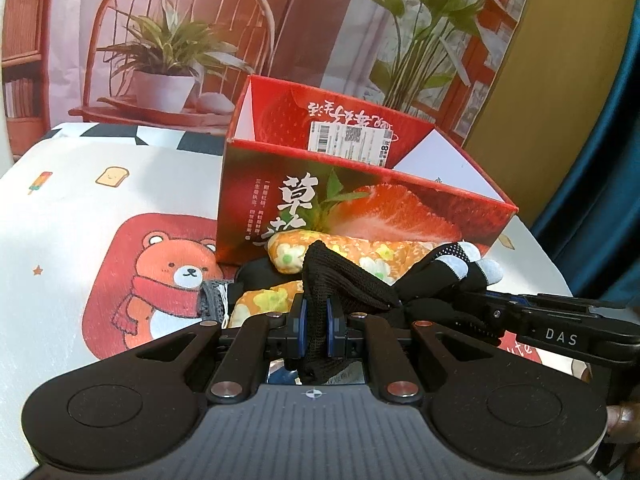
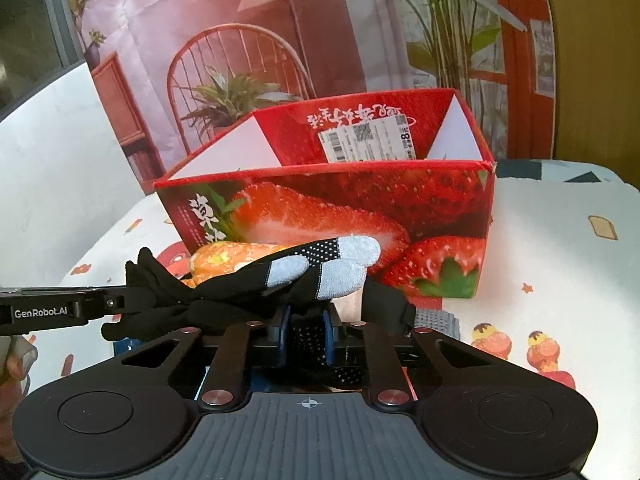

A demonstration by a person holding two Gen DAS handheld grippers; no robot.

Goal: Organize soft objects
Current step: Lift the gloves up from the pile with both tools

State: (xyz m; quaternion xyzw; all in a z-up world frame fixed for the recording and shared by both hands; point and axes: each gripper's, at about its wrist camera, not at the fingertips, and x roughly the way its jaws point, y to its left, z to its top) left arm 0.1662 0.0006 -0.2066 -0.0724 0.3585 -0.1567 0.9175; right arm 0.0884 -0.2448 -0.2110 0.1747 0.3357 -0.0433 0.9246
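A black glove with grey-white fingertips [image 1: 456,268] hangs stretched between both grippers, just in front of the red strawberry box [image 1: 360,208]. My left gripper [image 1: 316,328] is shut on the glove's black cuff end. My right gripper [image 2: 308,336] is shut on the dotted palm part of the same glove [image 2: 312,264]. The right gripper's body shows in the left wrist view [image 1: 560,332], the left gripper's in the right wrist view [image 2: 60,308]. An orange flowered soft item [image 1: 372,256] lies under the glove against the box; it also shows in the right wrist view [image 2: 224,260].
The open box [image 2: 332,200] stands on a tablecloth with a bear print [image 1: 160,276]. A grey knitted item [image 1: 212,296] lies left of the flowered piece, also seen in the right wrist view [image 2: 436,320]. A printed backdrop with chair and plants stands behind.
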